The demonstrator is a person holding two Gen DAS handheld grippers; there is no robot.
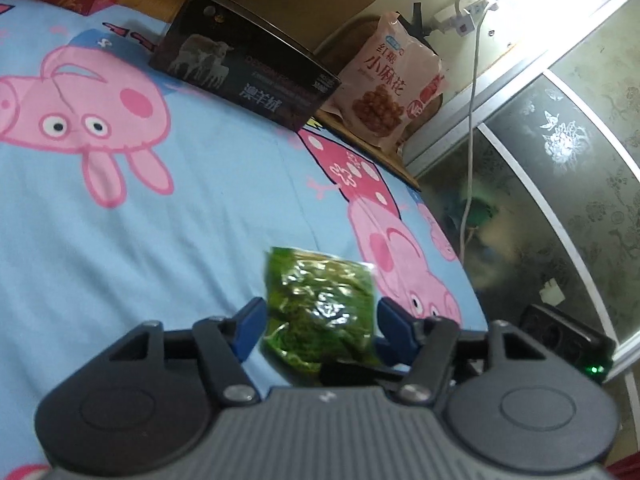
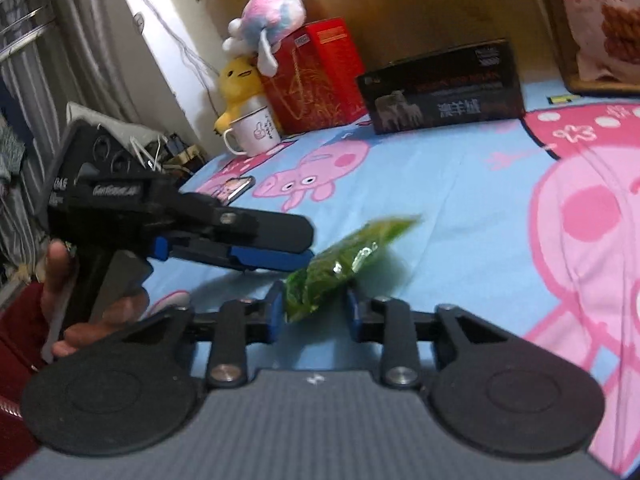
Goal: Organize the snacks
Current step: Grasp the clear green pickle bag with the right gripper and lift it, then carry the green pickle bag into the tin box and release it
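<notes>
A small green snack packet (image 1: pixel 320 304) is held above the blue cartoon bedsheet (image 1: pixel 180 200). In the left wrist view it sits between the blue pads of my left gripper (image 1: pixel 318 326), which closes on its sides. In the right wrist view the same packet (image 2: pixel 340 264) hangs between my right gripper's (image 2: pixel 314 306) blue pads, which stand a little apart from it; the left gripper (image 2: pixel 280 248) reaches in from the left and touches the packet's top. A dark box (image 1: pixel 244 80) and a pink snack bag (image 1: pixel 388 84) stand at the far edge of the bed.
A red box (image 2: pixel 316 76) with plush toys (image 2: pixel 264 20) and a white mug (image 2: pixel 252 132) stands in the back left corner. A phone (image 2: pixel 236 188) lies on the sheet. A white cable (image 1: pixel 472 120) hangs by the mirrored wardrobe door (image 1: pixel 560 184).
</notes>
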